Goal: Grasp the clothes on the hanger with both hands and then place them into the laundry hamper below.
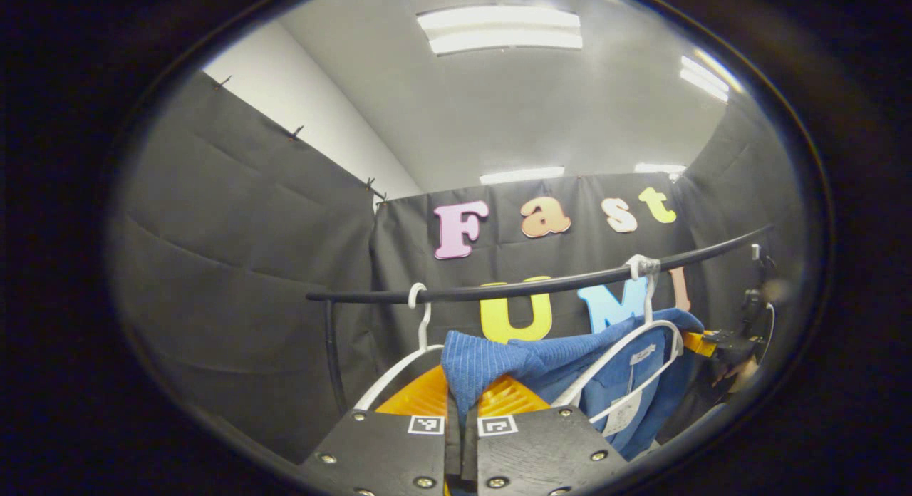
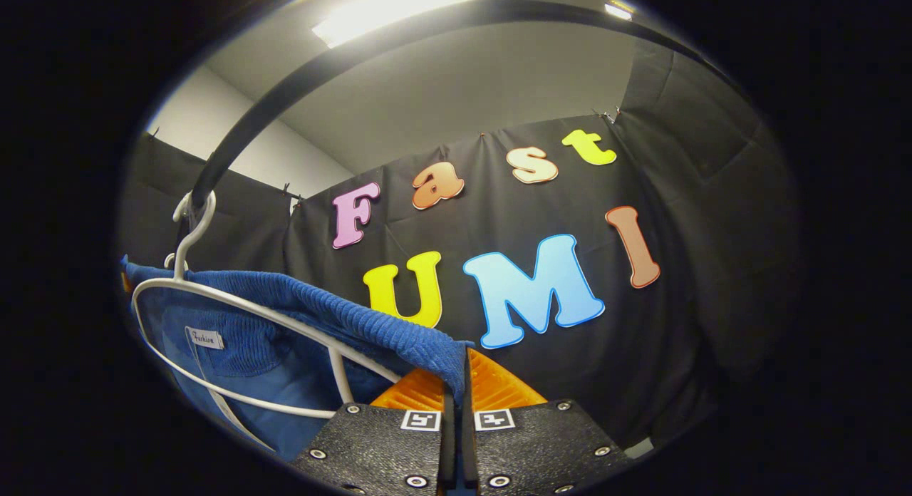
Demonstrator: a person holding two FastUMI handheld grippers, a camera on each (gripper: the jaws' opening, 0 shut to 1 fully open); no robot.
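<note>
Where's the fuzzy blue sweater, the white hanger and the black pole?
Ribbed blue sweater [image 2: 335,307]: right gripper view, its top edge.
White plastic hanger [image 2: 192,234]: right gripper view, its hook.
Black metal rail [image 1: 541,286]: left gripper view, its middle.

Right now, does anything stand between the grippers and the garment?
No. The left gripper and right gripper are each shut on the blue garment. The white hanger sits inside it.

Both grippers: black textured plates, silver screws, square tags, seemingly ridged orange fingers.
</note>
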